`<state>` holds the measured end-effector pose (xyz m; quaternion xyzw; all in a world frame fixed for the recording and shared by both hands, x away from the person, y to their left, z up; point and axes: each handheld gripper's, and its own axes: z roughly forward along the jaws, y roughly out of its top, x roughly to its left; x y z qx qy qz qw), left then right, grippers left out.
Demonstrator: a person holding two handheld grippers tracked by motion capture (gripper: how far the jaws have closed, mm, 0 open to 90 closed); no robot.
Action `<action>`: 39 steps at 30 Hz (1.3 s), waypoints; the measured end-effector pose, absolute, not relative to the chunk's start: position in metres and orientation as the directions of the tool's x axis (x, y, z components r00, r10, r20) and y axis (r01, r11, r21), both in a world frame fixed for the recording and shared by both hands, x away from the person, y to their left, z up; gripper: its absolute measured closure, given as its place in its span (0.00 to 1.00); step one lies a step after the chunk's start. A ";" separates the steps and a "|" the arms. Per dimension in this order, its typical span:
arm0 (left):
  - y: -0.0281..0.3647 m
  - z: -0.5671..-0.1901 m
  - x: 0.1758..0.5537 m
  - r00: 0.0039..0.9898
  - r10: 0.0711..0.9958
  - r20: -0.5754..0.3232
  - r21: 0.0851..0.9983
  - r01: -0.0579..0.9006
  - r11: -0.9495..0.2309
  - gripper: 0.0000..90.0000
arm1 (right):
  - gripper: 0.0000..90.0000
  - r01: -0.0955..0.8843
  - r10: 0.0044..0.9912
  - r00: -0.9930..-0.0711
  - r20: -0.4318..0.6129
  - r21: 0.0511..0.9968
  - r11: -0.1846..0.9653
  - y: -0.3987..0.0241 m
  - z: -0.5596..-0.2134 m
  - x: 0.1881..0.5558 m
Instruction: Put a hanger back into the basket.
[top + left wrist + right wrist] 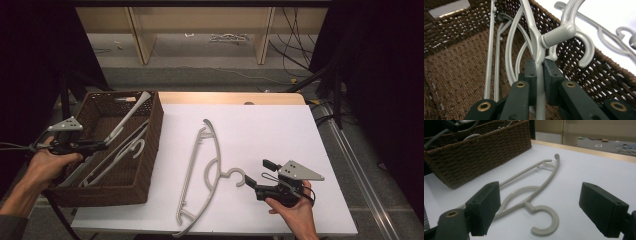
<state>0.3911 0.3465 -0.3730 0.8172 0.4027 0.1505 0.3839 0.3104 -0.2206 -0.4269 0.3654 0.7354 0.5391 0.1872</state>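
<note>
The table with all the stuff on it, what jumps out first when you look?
A big grey hanger lies flat in the middle of the white table, its hook toward the open right tool. At the left stands a brown woven basket with more grey hangers inside. The left tool is shut on one hanger in the basket.

Black tool jaws with brass rivets, grey plates.

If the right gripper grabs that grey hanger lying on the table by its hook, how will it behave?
The hanger looks like thin moulded plastic, so probably light and fairly stiff. Held by the hook, its long arms would likely swing or tilt. Its smooth surface may slip between the pads.
</note>
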 end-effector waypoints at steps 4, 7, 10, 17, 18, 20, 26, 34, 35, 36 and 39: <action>0.340 -0.379 0.393 0.640 0.767 -0.042 0.722 0.550 -0.420 0.91 | 0.21 0.333 0.733 -0.669 0.125 0.932 0.145 -0.221 -0.427 0.311; 0.336 -0.384 0.396 0.637 0.771 -0.023 0.699 0.561 -0.443 0.91 | 0.21 0.330 0.734 -0.667 0.131 0.935 0.133 -0.221 -0.427 0.311; 0.329 -0.389 0.401 0.620 0.784 -0.019 0.665 0.594 -0.453 0.91 | 0.21 0.327 0.736 -0.665 0.128 0.936 0.133 -0.221 -0.427 0.310; 0.320 -0.398 0.407 0.588 0.809 -0.019 0.641 0.628 -0.441 0.90 | 0.21 0.329 0.734 -0.667 0.130 0.935 0.134 -0.221 -0.427 0.311; 0.320 -0.400 0.409 0.590 0.807 -0.026 0.635 0.634 -0.442 0.90 | 0.21 0.331 0.734 -0.667 0.130 0.934 0.135 -0.220 -0.427 0.311; 0.319 -0.403 0.411 0.593 0.805 -0.028 0.611 0.647 -0.456 0.90 | 0.21 0.331 0.734 -0.666 0.131 0.934 0.133 -0.220 -0.427 0.311; 0.316 -0.402 0.410 0.581 0.810 -0.082 0.652 0.646 -0.397 0.86 | 0.21 0.338 0.734 -0.666 0.137 0.932 0.134 -0.221 -0.427 0.310; 0.308 -0.374 0.395 0.551 0.827 -0.108 0.725 0.613 -0.313 0.59 | 0.21 0.331 0.734 -0.666 0.132 0.934 0.132 -0.221 -0.427 0.311; 0.305 -0.370 0.393 0.537 0.835 -0.121 0.744 0.606 -0.282 0.59 | 0.21 0.331 0.734 -0.666 0.132 0.934 0.132 -0.221 -0.427 0.311; 0.301 -0.366 0.389 0.534 0.835 -0.130 0.762 0.592 -0.260 0.54 | 0.21 0.328 0.735 -0.665 0.130 0.935 0.131 -0.221 -0.427 0.311; 0.287 -0.351 0.376 0.529 0.837 -0.139 0.816 0.540 -0.206 0.45 | 0.21 0.328 0.735 -0.665 0.130 0.936 0.130 -0.221 -0.427 0.311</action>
